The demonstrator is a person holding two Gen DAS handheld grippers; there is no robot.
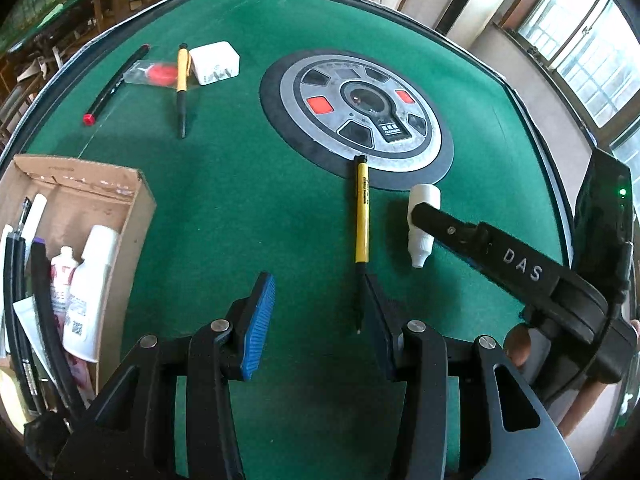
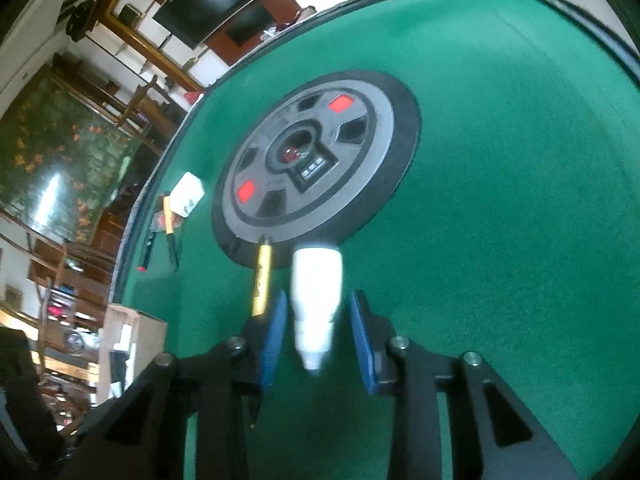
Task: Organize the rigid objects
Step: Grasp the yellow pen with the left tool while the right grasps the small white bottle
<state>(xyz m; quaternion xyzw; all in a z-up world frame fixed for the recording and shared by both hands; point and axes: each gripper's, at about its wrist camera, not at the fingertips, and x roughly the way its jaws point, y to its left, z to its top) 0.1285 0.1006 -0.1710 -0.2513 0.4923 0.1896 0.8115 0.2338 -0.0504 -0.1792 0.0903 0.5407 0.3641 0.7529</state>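
A small white bottle (image 1: 421,224) lies on the green felt table (image 1: 240,184). My right gripper (image 2: 320,320) is open with the bottle (image 2: 316,300) between its blue pads, not squeezed. In the left wrist view the right gripper's finger (image 1: 436,216) crosses over the bottle. A yellow and black pen (image 1: 362,216) lies just left of the bottle, its tip beside my left gripper's right pad (image 1: 376,320). My left gripper (image 1: 318,320) is open and empty above the felt. The pen also shows in the right wrist view (image 2: 262,276).
A cardboard box (image 1: 80,216) at the left holds tubes, bottles and pens. At the far left lie a second yellow pen (image 1: 182,84), a black pen with red cap (image 1: 116,84), a red item in a bag (image 1: 158,74) and a white charger (image 1: 214,62). A round centre panel (image 1: 356,116) sits mid-table.
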